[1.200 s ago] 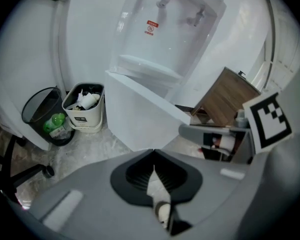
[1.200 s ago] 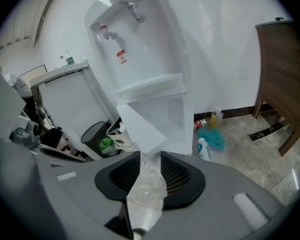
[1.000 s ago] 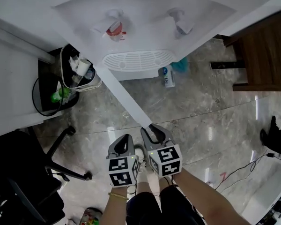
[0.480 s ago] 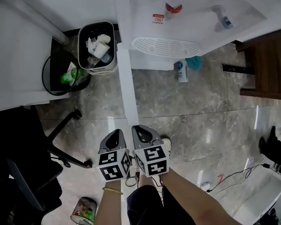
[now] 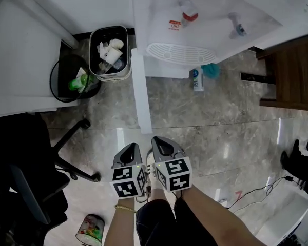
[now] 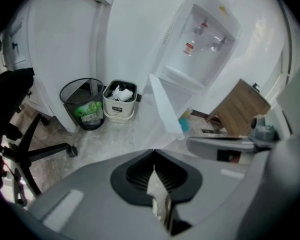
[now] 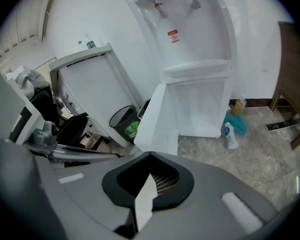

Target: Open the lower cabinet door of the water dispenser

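Note:
The white water dispenser [image 5: 205, 19] stands at the top of the head view. Its lower cabinet door [image 5: 140, 91] is swung open and juts out over the floor toward me, seen edge-on. Both grippers hang low near my legs, side by side. My right gripper [image 5: 161, 143] is shut and empty, a short way from the door's free end. My left gripper [image 5: 130, 149] is beside it, shut on nothing. In the right gripper view the open door [image 7: 157, 116] and the cabinet opening lie beyond the closed jaws. The left gripper view shows the door [image 6: 165, 109] ahead.
A white waste bin [image 5: 109, 53] and a black wire bin [image 5: 72, 81] stand left of the door. A black office chair [image 5: 36, 173] fills the lower left. A spray bottle [image 5: 197, 79] lies by the dispenser's foot. Wooden furniture [image 5: 292, 70] is at the right, cables at the lower right.
The door has swung from a diagonal to standing straight out. My right gripper has come off its free end, and both grippers have drawn back toward my body.

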Demonstrator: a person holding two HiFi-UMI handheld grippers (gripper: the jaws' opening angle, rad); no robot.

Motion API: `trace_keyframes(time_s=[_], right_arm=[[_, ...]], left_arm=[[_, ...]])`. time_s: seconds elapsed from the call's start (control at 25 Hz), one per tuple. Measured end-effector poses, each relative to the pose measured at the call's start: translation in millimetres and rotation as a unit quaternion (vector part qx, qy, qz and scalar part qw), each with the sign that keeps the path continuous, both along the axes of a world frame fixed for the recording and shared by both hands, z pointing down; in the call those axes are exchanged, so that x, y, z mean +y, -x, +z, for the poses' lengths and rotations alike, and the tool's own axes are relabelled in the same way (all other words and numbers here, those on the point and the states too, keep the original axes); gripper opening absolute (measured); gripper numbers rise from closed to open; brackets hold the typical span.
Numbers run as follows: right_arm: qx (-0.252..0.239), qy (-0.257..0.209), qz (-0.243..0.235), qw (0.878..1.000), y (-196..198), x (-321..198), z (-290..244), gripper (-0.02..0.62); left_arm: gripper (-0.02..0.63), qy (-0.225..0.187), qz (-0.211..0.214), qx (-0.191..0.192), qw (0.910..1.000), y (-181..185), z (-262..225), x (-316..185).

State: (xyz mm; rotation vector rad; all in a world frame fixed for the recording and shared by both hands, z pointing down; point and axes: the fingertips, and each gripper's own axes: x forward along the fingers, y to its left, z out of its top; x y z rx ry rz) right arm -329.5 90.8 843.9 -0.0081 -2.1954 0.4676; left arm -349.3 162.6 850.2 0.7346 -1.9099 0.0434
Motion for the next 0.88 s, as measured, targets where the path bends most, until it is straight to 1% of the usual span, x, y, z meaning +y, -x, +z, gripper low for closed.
trace_keyframes(time_s=[0.24,0.32,0.44,0.52,0.6,0.72,0.88], right_arm=[[0.023,0.026,0.012,0.999,-48,-19,-54,-0.006],[0.032,0.024,0.018,0.999,-67,-28,-75,-0.006],[0.048,0.031,0.051,0.997,-93,-39,-101,-0.006],[0.054,0.038,0.073,0.995,-105,-42,-112,-0.006],[0.058,0.042,0.084,0.994,-113,-45,-119,-0.006],[0.063,0.043,0.09,0.993,-119,-47,-118,-0.008],[0.066,0.035,0.089,0.993,-123,-51,-116,-0.008]], left_arm=[[0.006,0.02,0.049,0.029,0.9982,-50,-45,-15],[0.006,0.019,0.058,0.041,0.9973,-67,-65,-24],[0.006,0.017,0.07,0.045,0.9964,-85,-95,-34],[0.006,0.017,0.083,0.038,0.9957,-92,-111,-39],[0.006,0.016,0.093,0.035,0.9949,-94,-120,-43],[0.006,0.015,0.099,0.036,0.9943,-94,-123,-46],[0.006,0.016,0.097,0.039,0.9944,-95,-122,-44]])
